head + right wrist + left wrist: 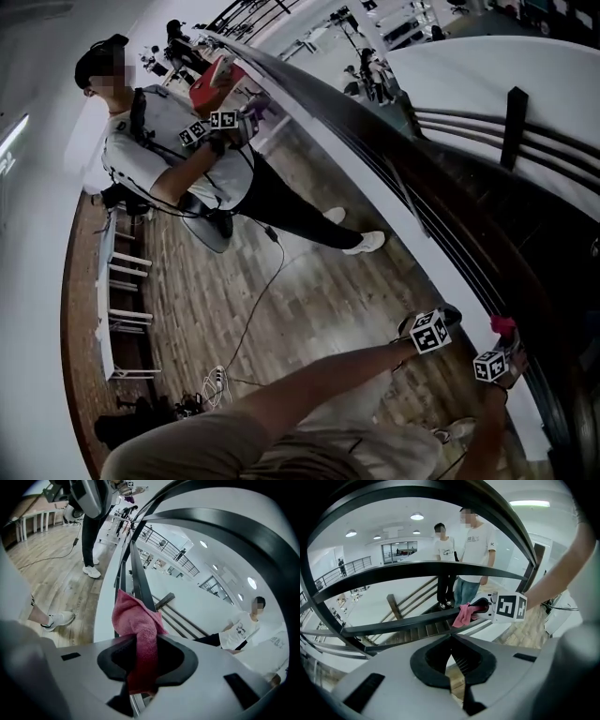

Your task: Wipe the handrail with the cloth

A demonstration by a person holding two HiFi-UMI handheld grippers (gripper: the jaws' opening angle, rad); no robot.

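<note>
The dark handrail [375, 131] curves from the top left down to the lower right of the head view. My right gripper [143, 660] is shut on a pink cloth [136, 618], which drapes over the rail [139, 576] just ahead of the jaws. In the head view the cloth [503, 325] sits on the rail above the right gripper's marker cube [490, 365]. My left gripper [452, 657] is shut with nothing between its jaws, and it hangs just left of the rail [393, 626]. From it I see the right gripper's cube [508, 607] and the cloth [464, 615].
Another person [178, 155] stands further up the rail, holding grippers and a red cloth [211, 86]. Two people [464, 559] stand on the stairs beyond the railing. Lower rail bars [525, 141] lie to the right. A white bench [117, 291] and cables [258, 300] are on the wooden floor.
</note>
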